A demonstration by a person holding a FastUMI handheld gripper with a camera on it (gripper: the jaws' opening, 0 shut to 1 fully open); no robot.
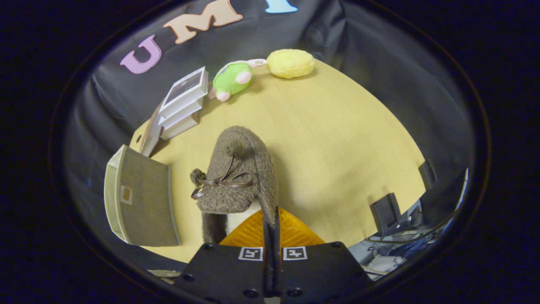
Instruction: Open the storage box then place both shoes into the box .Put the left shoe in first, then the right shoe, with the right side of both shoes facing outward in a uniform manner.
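Shoe [236,177] heel hidden behind fingers | hand-held gripper [272,223] clamped on its collar | box [141,196] beside, closed

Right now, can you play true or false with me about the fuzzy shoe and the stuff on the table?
1. The gripper is pinching the edge of the brown fuzzy shoe. True.
2. The shoe has a ribbon bow on top. True.
3. The storage box sits right of the shoe. False: it sits to its left, on the table.
4. The green plush toy lies inside the box. False: it lies far beyond the shoe, beside a yellow puff.
5. A stack of white boxes stands near the plush toy. True.
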